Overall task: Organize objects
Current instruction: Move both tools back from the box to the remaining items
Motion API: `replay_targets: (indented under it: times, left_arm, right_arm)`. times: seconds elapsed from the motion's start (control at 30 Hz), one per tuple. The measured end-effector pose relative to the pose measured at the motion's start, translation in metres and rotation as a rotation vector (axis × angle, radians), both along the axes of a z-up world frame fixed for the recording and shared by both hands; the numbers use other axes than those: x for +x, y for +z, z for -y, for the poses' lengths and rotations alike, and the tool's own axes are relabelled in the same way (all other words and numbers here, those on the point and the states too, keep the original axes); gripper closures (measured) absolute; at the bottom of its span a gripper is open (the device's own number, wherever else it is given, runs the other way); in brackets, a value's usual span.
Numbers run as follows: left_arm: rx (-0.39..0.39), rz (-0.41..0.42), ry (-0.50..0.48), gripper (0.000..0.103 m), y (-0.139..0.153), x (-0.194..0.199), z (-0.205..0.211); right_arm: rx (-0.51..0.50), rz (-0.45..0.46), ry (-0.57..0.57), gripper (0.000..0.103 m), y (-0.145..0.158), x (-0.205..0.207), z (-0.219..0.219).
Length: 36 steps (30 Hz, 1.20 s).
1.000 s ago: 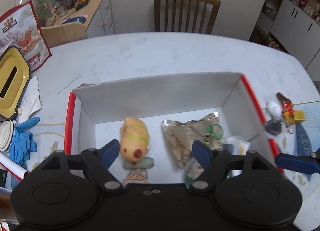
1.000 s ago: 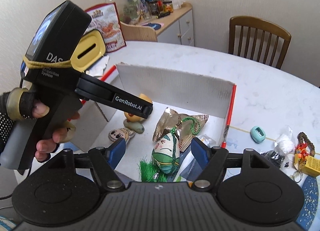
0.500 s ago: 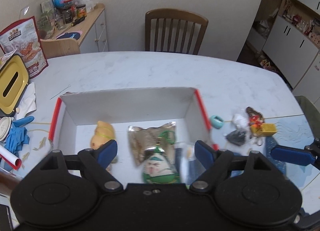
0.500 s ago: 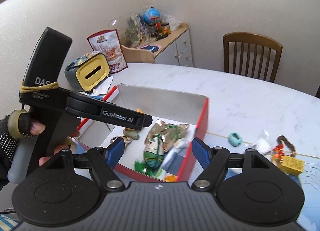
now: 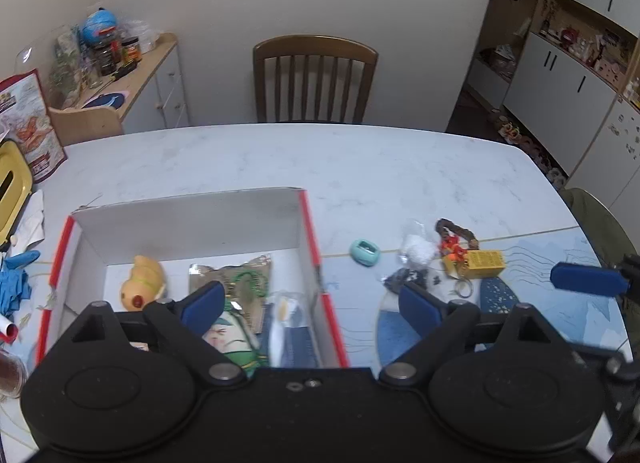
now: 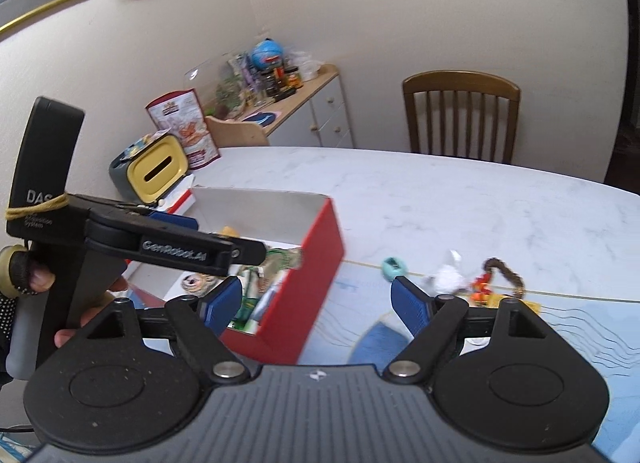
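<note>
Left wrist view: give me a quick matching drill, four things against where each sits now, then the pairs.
Things:
1. yellow duck-shaped toy
2. small teal oval case
3. yellow rectangular box charm
4. crinkled gold foil packet

Places:
A. on the table just right of the red-edged cardboard box
B. inside the box, at its left
C. on the table, farthest right in the loose cluster
D. inside the box, near the middle

Pairs: 1-B, 2-A, 3-C, 4-D

Left gripper [image 6: 256, 253] arm: "GenRobot.AI"; body: "DAS" (rest hidden).
</note>
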State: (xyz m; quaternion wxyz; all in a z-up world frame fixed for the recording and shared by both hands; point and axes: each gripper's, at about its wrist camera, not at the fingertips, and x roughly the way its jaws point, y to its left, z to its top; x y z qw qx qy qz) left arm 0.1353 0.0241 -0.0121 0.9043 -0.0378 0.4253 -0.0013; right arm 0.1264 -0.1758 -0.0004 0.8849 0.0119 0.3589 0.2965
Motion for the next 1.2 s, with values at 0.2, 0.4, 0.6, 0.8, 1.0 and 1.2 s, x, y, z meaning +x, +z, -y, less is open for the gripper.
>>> replay_targets:
  times: [0.2,0.4,0.6,0.8,1.0,1.2]
  left_arm:
    - [0.005,0.01,-0.036,0.001,-0.005,0.004,0.027]
    - [0.012,0.014,-0.064,0.001,-0.013,0.011,0.051]
    - [0.0,0.027,-0.082,0.001,-0.026,0.018,0.078]
    - [-0.027,0.002,-0.086,0.001,-0.047,0.031,0.103]
    - [-0.006,-0.008,-0.093,0.001,-0.068,0.045,0.125]
    - [0.009,-0.045,-0.058,0.001,-0.092,0.064,0.13]
  right_arm:
    - [-0.011,0.006,-0.039,0.02,-0.007,0.005,0.039]
    - [-0.032,0.001,-0.07,0.019,-0.021,0.012,0.073]
    - [-0.082,-0.019,-0.105,0.019,-0.04,0.029,0.104]
    - [-0.121,-0.056,-0.122,0.019,-0.059,0.053,0.126]
    - [-0.183,-0.068,-0.071,0.019,-0.082,0.079,0.13]
    - [-0.236,-0.103,-0.017,0.019,-0.108,0.103,0.132]
